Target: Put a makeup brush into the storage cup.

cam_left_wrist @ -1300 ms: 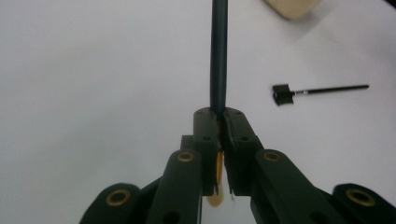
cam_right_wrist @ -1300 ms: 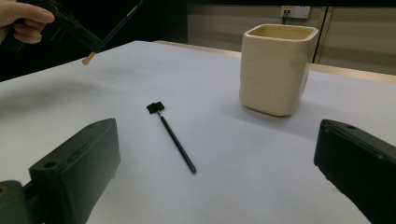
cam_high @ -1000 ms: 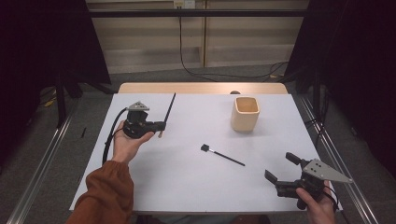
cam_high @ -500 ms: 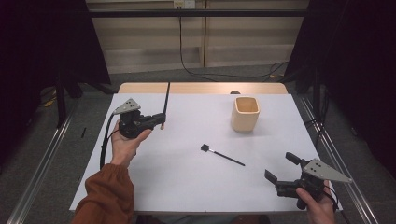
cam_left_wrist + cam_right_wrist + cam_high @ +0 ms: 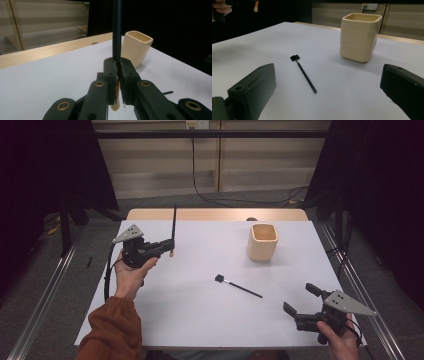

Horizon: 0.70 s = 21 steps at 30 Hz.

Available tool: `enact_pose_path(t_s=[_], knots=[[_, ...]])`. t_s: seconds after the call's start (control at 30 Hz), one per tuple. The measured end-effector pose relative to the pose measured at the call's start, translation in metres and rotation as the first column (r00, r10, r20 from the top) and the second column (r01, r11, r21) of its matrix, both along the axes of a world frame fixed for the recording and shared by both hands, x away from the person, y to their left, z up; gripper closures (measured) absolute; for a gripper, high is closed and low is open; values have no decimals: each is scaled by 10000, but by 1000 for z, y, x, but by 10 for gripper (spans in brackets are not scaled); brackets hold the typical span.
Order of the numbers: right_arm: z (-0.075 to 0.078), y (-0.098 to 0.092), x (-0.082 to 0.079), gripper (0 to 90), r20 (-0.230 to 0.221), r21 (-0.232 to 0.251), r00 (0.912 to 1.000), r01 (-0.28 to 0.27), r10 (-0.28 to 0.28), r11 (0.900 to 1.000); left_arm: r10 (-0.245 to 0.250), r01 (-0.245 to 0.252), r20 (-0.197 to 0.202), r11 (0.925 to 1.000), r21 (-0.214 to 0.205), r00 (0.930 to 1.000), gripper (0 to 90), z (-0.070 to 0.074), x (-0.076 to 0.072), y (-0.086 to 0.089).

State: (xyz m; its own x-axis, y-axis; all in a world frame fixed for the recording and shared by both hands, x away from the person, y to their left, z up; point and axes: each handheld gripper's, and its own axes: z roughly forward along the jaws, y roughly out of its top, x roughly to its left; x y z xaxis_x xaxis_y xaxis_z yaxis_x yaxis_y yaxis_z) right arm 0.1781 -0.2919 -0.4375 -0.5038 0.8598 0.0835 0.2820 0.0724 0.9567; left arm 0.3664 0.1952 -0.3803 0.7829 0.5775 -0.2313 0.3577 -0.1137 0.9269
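Left gripper (image 5: 169, 248) swung your brush (image 5: 174, 227) upright, pinching it | right gripper (image 5: 300, 309) spread | 2 slim brushes, second (image 5: 239, 287) flat | 1 squarish beige cup (image 5: 262, 241)

The brush (image 5: 116, 30) runs off the top edge above the cup (image 5: 137, 46), and the tongs hide its ferrule.

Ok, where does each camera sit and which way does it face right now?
High view: above the person's side, facing forward and down on the table; forearms, left gripper and right gripper show.
Left gripper view: on the left gripper, along jaws shut on a brush, toward the cup.
Right gripper view: on the right gripper, between open jaws, facing cup and second brush.
All share the cup.
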Motion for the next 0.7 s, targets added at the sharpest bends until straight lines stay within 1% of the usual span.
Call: enact_pose_path(t_s=[0.03, 0.07, 0.1, 0.2, 0.43, 0.53, 0.6, 0.67, 0.7], knots=[[0, 0, 0, 0, 2, -2, 10000, -5, 5, 10000, -99, 99, -11, 9999, -66, 10000, 849, 0, -1, -2], [0, 0, 0, 0, -2, 4, 10000, 1, -1, 10000, -206, 206, 15, 9998, -24, 9998, 849, 0, -1, -3], [0, 0, 0, 0, -3, 4, 10000, -4, 4, 10000, -341, 342, 25, 9994, -85, 9994, 849, 0, -2, -6], [0, 0, 0, 0, 8, -25, 10000, -16, 16, 10000, -601, 601, -8, 9982, -84, 9982, 849, -1, -4, -12], [0, -1, 0, 0, 30, -59, 10000, -35, 35, 10000, -1025, 1023, -103, 9946, -168, 9947, 849, -2, -7, -20], [0, 0, 0, 0, 0, 10, 10000, -6, 6, 10000, -1179, 1175, -101, 9924, -357, 9930, 849, -1, -8, -23], [0, 0, 0, 0, 1, 7, 10000, -5, 5, 10000, -1287, 1282, -153, 9912, -328, 9916, 849, 0, -9, -26], [0, 0, 0, 0, 17, -32, 10000, -29, 29, 10000, -1379, 1370, -174, 9897, -420, 9903, 849, 0, -10, -28], [0, 0, 0, 0, 37, -68, 10000, -31, 31, 10000, -1414, 1406, -176, 9893, -398, 9898, 849, 0, -10, -29]])
